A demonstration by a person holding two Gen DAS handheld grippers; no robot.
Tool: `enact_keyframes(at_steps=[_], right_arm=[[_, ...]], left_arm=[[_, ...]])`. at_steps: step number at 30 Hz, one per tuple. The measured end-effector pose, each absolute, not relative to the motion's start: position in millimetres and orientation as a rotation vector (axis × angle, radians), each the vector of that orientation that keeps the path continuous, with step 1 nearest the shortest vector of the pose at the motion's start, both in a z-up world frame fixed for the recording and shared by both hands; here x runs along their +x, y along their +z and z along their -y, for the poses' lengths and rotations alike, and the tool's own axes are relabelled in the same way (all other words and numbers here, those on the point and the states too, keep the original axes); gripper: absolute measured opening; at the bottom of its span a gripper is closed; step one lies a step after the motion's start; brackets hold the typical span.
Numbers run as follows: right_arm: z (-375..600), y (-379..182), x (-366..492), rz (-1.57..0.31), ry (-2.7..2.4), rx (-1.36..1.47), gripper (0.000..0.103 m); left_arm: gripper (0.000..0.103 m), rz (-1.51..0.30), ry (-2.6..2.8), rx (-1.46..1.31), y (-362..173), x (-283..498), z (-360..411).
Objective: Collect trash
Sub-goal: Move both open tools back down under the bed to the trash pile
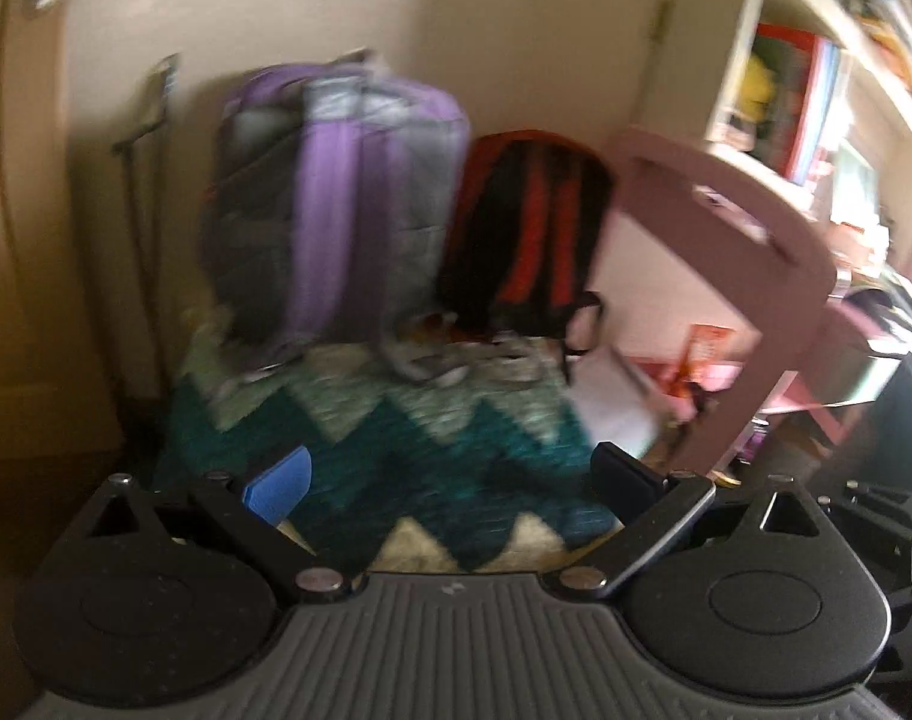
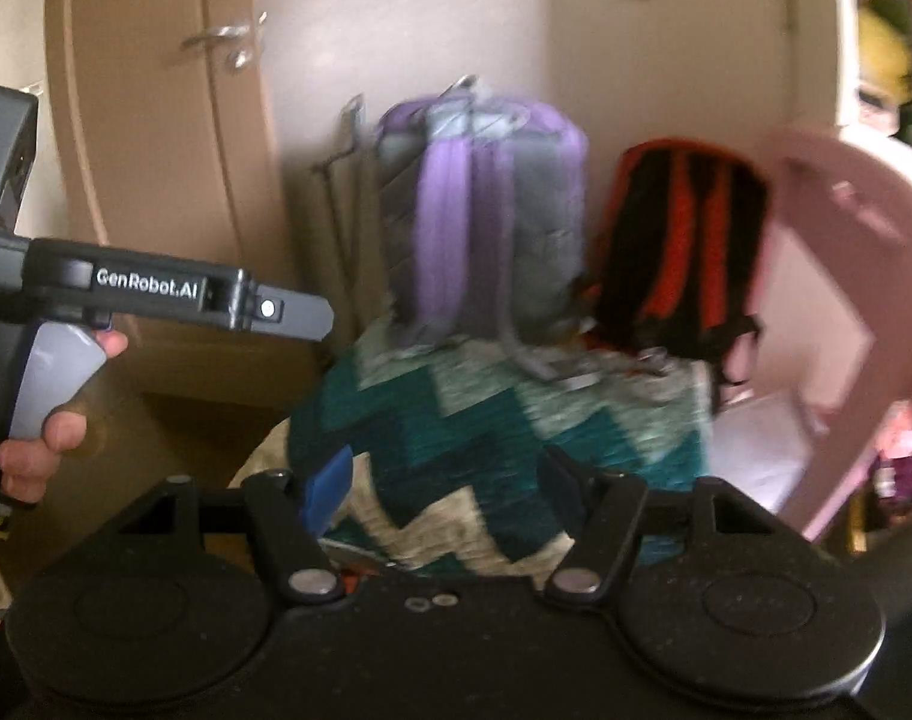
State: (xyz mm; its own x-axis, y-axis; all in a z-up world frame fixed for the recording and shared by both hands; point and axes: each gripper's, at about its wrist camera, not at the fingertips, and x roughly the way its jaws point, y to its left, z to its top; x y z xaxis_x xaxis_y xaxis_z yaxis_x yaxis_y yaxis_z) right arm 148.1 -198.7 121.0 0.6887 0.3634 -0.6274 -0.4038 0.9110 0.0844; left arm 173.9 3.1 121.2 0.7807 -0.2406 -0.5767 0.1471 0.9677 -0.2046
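Our left gripper (image 1: 450, 474) has its jaws spread wide, nothing between them. Right gripper (image 2: 447, 483) is also apart, a bit narrower, empty too. No earlier view, so we only report the stance.

Both point down over a zigzag rug (image 1: 396, 450), teal and pale bands, lying on the floor. At its far edge a purple-and-grey backpack (image 1: 336, 198) stands upright against the wall, with a black-and-red backpack (image 1: 525, 234) just right of it, touching or nearly so. Pink chair (image 1: 750, 276) sits to the right, bookshelf (image 1: 816, 90) behind it. Door (image 2: 156, 120) on the far left.

In the right wrist view, the left gripper body shows at left, a hand (image 2: 42, 444) wrapped on its grip.

Trash: frames are motion-blurred. We see small clutter at the backpacks' base (image 1: 432, 354) and under the chair, but cannot tell what it is.
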Motion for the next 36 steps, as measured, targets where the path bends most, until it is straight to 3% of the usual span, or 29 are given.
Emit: enact_keyframes(at_steps=[19,36], right_arm=[[48.3,-84.3,233.6,-0.975,0.544,-0.118,0.069],[-45.5,-301.5,271.5,-1.241,0.544,-0.208,0.068]], left_arm=[[0.102,-0.845,0.073,-0.252,-75.9,228.5,-196.8],[0.102,-1.129,0.213,-0.266,-306.0,243.3,-266.8]])
